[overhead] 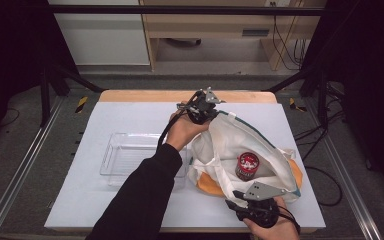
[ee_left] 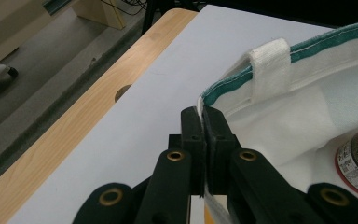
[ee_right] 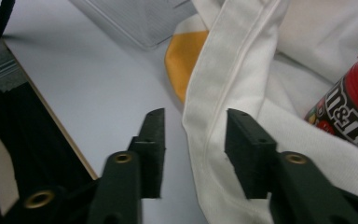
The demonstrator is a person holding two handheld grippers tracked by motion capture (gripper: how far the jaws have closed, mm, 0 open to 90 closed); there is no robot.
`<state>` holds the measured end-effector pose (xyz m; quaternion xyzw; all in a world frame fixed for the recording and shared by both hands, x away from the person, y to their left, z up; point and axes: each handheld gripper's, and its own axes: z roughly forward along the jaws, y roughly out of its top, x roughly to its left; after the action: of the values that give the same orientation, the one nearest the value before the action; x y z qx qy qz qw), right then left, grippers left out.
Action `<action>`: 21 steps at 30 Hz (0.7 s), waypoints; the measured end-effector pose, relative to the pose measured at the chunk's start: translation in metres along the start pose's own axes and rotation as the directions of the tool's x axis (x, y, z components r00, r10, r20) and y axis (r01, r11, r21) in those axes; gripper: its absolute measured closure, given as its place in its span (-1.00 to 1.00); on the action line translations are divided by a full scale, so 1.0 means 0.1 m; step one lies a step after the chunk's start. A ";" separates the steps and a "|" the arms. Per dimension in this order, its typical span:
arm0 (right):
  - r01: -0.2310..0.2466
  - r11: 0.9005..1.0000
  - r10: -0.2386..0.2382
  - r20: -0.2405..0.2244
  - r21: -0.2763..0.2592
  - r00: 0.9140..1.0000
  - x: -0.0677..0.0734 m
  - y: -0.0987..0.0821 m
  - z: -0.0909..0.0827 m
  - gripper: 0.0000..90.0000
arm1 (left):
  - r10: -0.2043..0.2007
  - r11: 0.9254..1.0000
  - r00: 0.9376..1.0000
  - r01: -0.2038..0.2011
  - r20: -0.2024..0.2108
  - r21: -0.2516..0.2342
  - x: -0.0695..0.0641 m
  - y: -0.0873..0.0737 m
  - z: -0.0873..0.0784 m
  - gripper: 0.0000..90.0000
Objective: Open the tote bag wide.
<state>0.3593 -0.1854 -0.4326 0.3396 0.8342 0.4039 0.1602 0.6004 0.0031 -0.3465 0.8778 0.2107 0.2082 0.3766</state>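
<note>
L gripper (ee_left: pixel 204 122) is clamped tight on the far rim of the bag (overhead: pixel 245 145), right on the green-trimmed hem, holding that edge up off the table (overhead: pixel 130 120). R gripper (ee_right: pixel 193 149) at the near edge has its jaws apart w/ a fold of the near rim between them. Pads don't look like they're pressing, so not a grip imo.

Step in hand, best guess: holding the bag mouth open w/ the can (overhead: pixel 247 166) already sitting inside. Far side is pinned, near side is loose. Next move prob needs R to either close on that fold so the mouth stays wide, or back off clean w/o dragging the cloth. If L lets go first the rim will flop over the can, so L should hold.

The bag: white cloth tote, right half of the table, slumped and wrinkly, green piping round the mouth, white strap loop (ee_left: pixel 270 70) sewn near L's grip. Orange patch (overhead: pixel 207 182) shows under its near-left side, can't tell if lining or something else. The can is red-lidded w/ a dark candy label, lying tilted in the middle of the opening. Clear tray (overhead: pixel 111 150) sits just left of the bag, looks empty.
</note>
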 end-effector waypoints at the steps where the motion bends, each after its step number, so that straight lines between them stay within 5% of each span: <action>1: 0.003 1.000 -0.003 0.009 -0.006 1.000 0.01 0.01 0.01 0.15 | -0.001 1.000 1.000 0.001 0.001 0.000 0.00 0.00 0.00 0.97; 2: 0.016 1.000 -0.015 0.038 -0.015 0.999 0.05 0.04 0.04 0.00 | -0.001 1.000 1.000 0.001 0.001 -0.001 0.00 0.00 0.00 0.97; 9: 0.063 0.997 -0.066 0.084 0.039 0.994 0.12 0.08 0.16 -0.09 | -0.010 1.000 1.000 0.010 0.004 -0.008 0.00 0.00 0.00 0.97; 15: 0.078 0.994 -0.087 0.118 0.073 0.989 0.09 0.08 0.21 0.54 | -0.014 1.000 1.000 0.014 0.007 -0.004 0.02 0.00 -0.01 0.97; 18: 0.059 0.996 -0.065 0.094 0.074 0.993 0.03 0.08 0.19 0.90 | -0.019 1.000 1.000 0.019 0.003 -0.003 0.03 -0.01 0.00 0.97; 21: 0.055 0.996 -0.059 0.054 0.067 0.997 0.03 0.08 0.19 0.98 | -0.025 1.000 1.000 0.025 -0.003 0.004 0.04 -0.02 0.02 0.97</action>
<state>0.3707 -0.1691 -0.4376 0.3320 0.8515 0.3621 0.1836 0.6045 0.0049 -0.3487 0.8754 0.2226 0.2044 0.3773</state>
